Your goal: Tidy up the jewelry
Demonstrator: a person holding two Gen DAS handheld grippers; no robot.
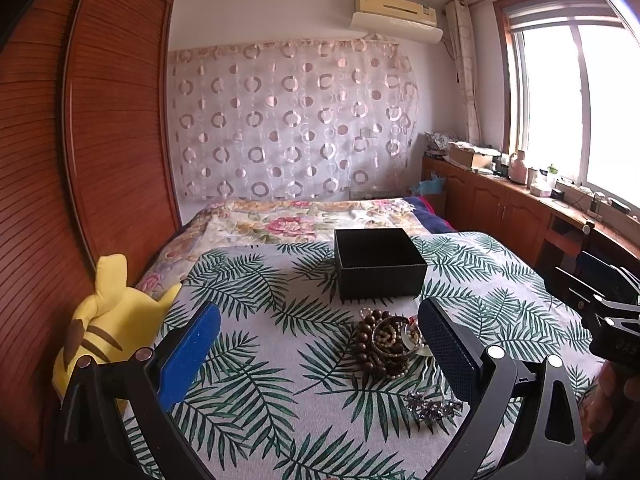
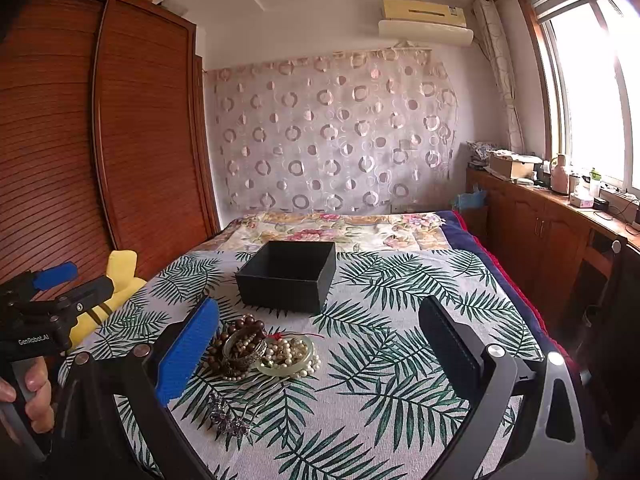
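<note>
one black box (image 2: 288, 276) sits open behind piled jewelry (image 2: 264, 350).

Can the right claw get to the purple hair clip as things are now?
Probably yes. The right claw is open and holds nothing, and the purple hair clip lies bare on the leaf-print cloth near its blue finger, apart from the pile of beads.

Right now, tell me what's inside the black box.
The black box is open-topped; only dark inner walls show, no jewelry visible. Its floor is hidden by the near wall. The jewelry pile lies outside, in front.
</note>
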